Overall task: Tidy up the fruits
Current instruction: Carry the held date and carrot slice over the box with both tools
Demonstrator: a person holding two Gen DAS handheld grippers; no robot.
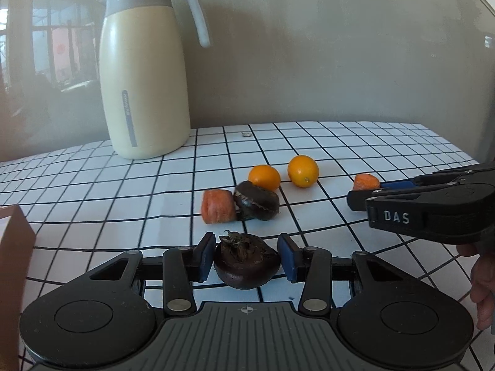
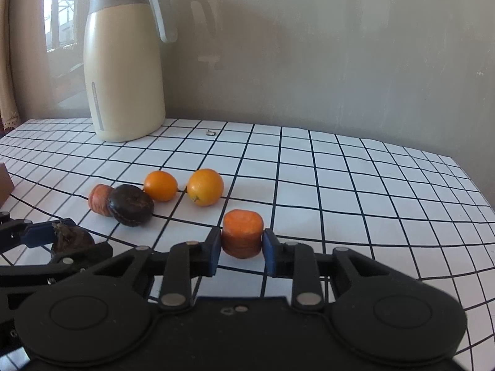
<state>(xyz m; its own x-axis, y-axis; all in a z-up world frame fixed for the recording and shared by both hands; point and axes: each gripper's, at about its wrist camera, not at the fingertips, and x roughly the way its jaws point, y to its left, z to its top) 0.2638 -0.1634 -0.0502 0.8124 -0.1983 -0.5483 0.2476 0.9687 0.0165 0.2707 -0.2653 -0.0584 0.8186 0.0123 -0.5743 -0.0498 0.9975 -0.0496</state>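
Note:
My left gripper is shut on a dark brown water chestnut, pads touching both its sides just above the checked tablecloth; it also shows in the right wrist view. My right gripper is shut on a carrot chunk, also seen in the left wrist view. On the cloth lie a second water chestnut touching another carrot chunk, and two small oranges behind them.
A tall cream thermos jug stands at the back left by the wall. A brown box edge sits at the left. A small metal ring lies on the cloth near the back. The table's right edge drops off.

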